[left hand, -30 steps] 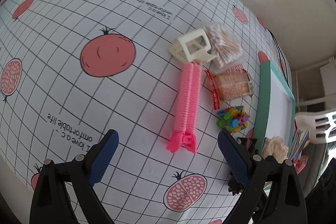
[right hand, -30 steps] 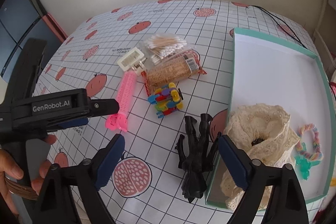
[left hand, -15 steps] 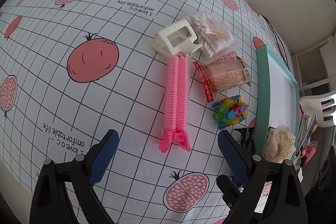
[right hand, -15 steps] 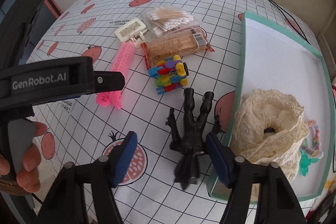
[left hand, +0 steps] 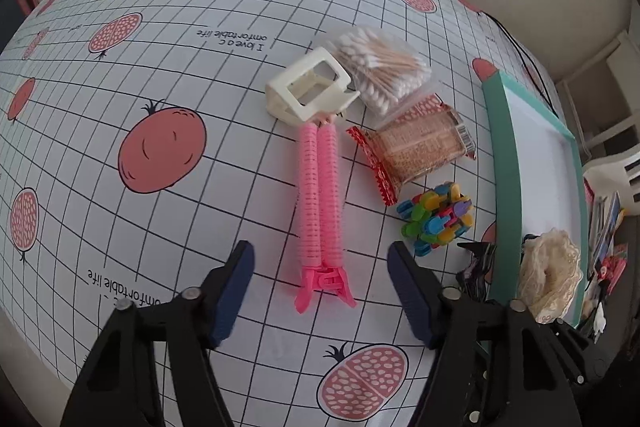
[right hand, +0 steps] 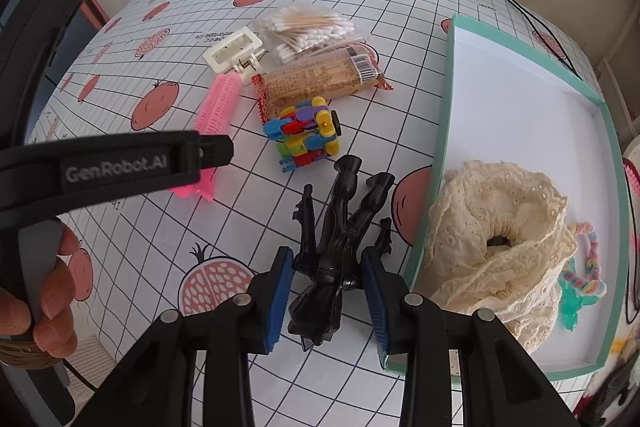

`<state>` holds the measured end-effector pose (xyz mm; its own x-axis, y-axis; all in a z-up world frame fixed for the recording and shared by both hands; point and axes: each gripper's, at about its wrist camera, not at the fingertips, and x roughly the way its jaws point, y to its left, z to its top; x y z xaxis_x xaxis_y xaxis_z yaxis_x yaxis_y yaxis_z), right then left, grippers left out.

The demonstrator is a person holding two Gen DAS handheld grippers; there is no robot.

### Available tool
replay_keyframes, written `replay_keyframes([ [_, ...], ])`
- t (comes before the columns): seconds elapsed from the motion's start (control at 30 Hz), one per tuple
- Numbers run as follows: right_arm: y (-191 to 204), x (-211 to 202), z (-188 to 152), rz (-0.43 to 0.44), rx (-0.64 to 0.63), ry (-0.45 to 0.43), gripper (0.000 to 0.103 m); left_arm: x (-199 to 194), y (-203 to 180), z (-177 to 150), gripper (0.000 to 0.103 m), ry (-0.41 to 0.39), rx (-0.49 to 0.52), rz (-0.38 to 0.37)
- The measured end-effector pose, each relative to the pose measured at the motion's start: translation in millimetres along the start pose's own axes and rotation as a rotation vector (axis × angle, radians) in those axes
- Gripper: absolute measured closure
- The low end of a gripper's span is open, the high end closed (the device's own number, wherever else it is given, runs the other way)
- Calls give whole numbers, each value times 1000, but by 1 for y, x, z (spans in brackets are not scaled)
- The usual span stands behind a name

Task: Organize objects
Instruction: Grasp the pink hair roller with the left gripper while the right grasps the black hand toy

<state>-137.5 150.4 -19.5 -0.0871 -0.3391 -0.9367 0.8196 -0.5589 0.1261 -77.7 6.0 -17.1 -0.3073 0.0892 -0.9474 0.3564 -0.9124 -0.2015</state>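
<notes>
A pink hair roller clip (left hand: 320,203) lies on the patterned tablecloth, its tail end between the fingers of my open left gripper (left hand: 320,291); it also shows in the right wrist view (right hand: 216,107). My right gripper (right hand: 328,299) is partly closed around a black toy figure (right hand: 336,243) lying beside the teal box (right hand: 440,131); its pads sit on either side of the figure, contact unclear. A cream lace scrunchie (right hand: 504,239) and a pastel hair tie (right hand: 584,267) lie in the box.
A white claw clip (left hand: 308,91), a bag of cotton swabs (left hand: 380,67), a snack packet (left hand: 416,151) and a multicoloured block toy (left hand: 436,219) lie behind the roller. A black cable (right hand: 532,23) runs at the far right. The left gripper's body (right hand: 100,167) crosses the right wrist view.
My left gripper has come closer over the pink roller's tail and narrowed. My right gripper has moved down onto the black figure and its fingers have closed in around it.
</notes>
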Motion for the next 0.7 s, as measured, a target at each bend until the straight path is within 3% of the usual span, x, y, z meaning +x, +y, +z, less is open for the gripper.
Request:
replay_keyframes([
  [0.1, -1, 0, -1, -1, -3, -1, 66, 4, -3, -2, 44, 13, 14, 20],
  [0.33, 3, 3, 0, -60, -28, 8, 66, 9, -8, -5, 71, 34, 44, 38],
  [0.53, 4, 4, 1, -79, -32, 4, 65, 8, -11, -11, 75, 46, 66, 55],
  [0.7, 3, 3, 0, -96, -26, 9, 74, 8, -15, -15, 76, 47, 98, 83],
])
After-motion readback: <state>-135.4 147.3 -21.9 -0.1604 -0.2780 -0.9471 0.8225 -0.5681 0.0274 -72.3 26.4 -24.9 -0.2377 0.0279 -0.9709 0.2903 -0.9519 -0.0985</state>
